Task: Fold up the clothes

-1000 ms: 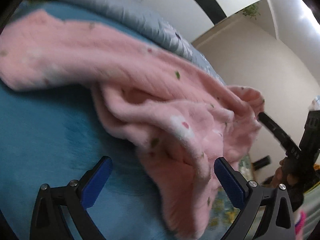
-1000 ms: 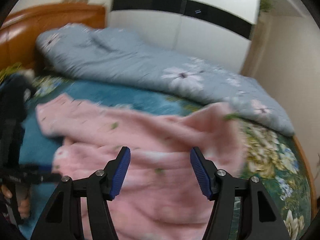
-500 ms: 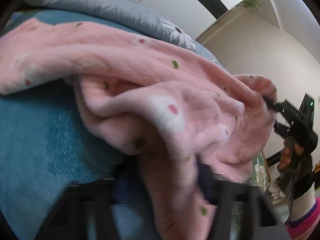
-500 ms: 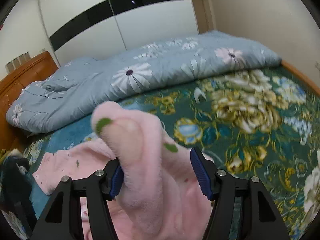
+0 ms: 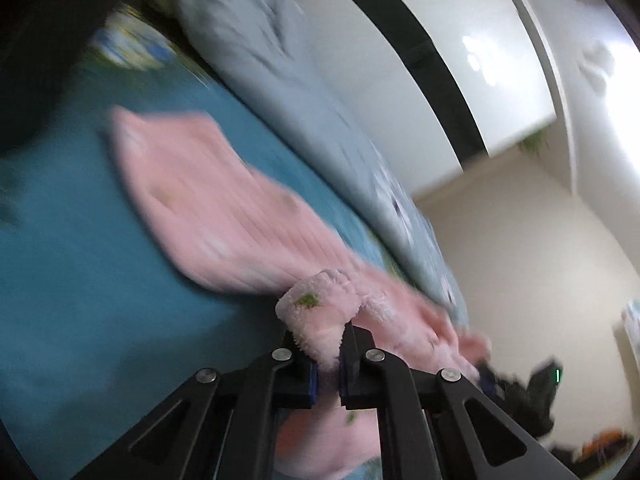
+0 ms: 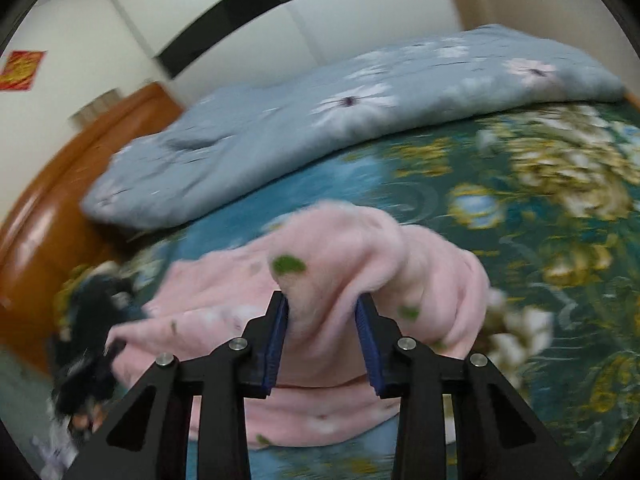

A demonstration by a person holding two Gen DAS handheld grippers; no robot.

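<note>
- A bed fills both views, its sheet (image 6: pixel 532 216) dark teal and printed with yellow and white flowers; in the left wrist view the same sheet (image 5: pixel 72 280) reads as plain blue-green.
- A white wardrobe (image 6: pixel 248 36) with a black band across its doors stands behind the bed, and in the left wrist view the wardrobe (image 5: pixel 400 40) runs diagonally because that camera is tilted.
- A grey-blue quilt (image 6: pixel 320 112) with white daisies lies bunched along the far side of the bed; the left wrist view shows the quilt (image 5: pixel 288 92) as a blurred ridge beyond the garment.
- A wooden headboard (image 6: pixel 52 208) curves along the left edge of the right wrist view.
- The pink fleece garment (image 5: pixel 224 212), dotted with small green marks, lies spread on the sheet, with one edge lifted by each tool; in the right wrist view the garment (image 6: pixel 332 320) humps up between the blue pads.
- The right gripper (image 6: pixel 322 338) has a thick fold of the pink fleece between its fingers, both pads pressing on it, and its jaws are closing.
- The left gripper (image 5: pixel 326 354) is pinched nearly together on a fluffy hem of the garment.
- A red paper square (image 6: pixel 22 70) hangs on the wall at upper left.
</note>
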